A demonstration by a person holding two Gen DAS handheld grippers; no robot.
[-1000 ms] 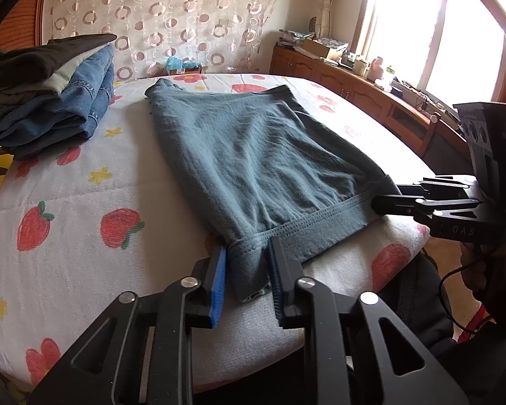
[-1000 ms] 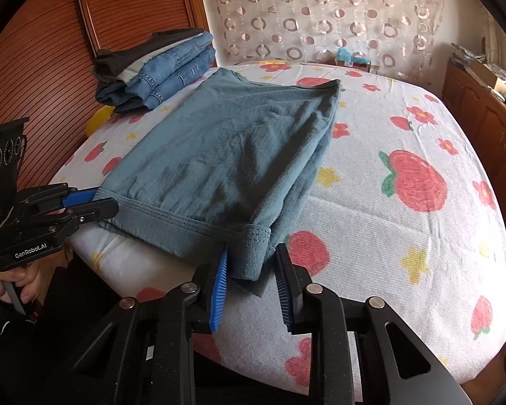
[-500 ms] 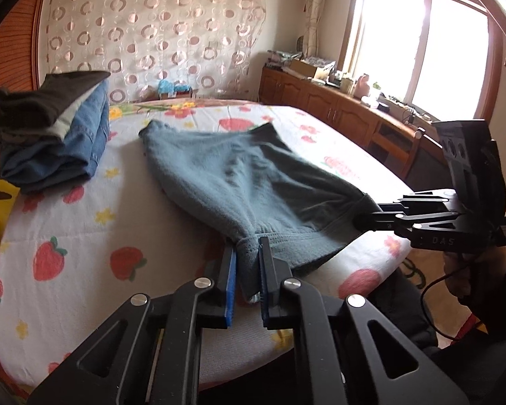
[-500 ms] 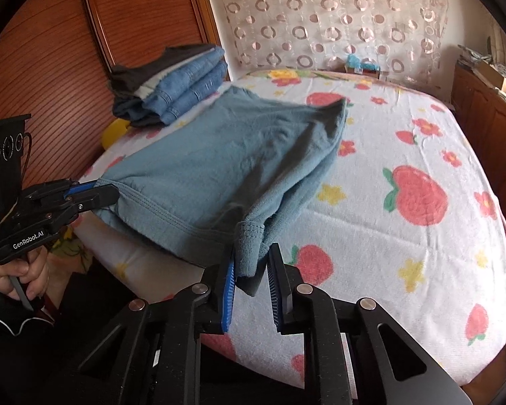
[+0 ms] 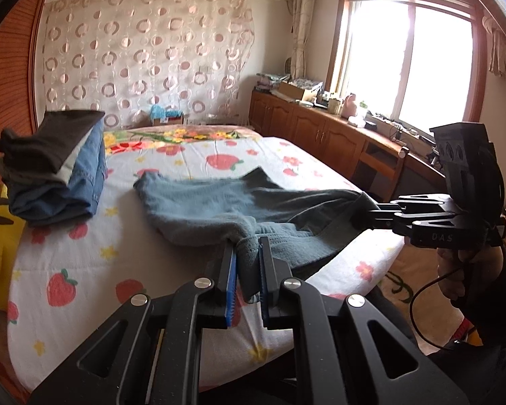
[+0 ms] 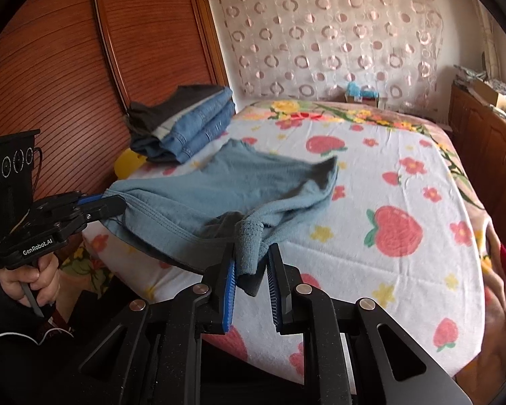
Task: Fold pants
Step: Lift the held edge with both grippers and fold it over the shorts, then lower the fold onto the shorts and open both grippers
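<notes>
1. Left wrist view hides from us the far hem of the blue-grey knitted pants (image 5: pixel 199 209), which are blurred.
2. Our left gripper (image 5: pixel 248 253) is clenched on one waistband corner.
3. Our right gripper (image 6: pixel 251 256) clamps the other corner.
4. Pants hang between them, the rest trailing on the strawberry-print bedsheet (image 6: pixel 404 270).

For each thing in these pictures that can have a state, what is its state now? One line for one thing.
Left gripper: shut on one near corner of the pants, jaws just closed.
Right gripper: shut on the other near corner, jaws just closed.
Pants: near edge held off the bed, far end resting on it.
Stack of clothes: folded, at the bed's far left.
Bed: covered with a strawberry-print sheet.
Curtain: drawn across the wall.
</notes>
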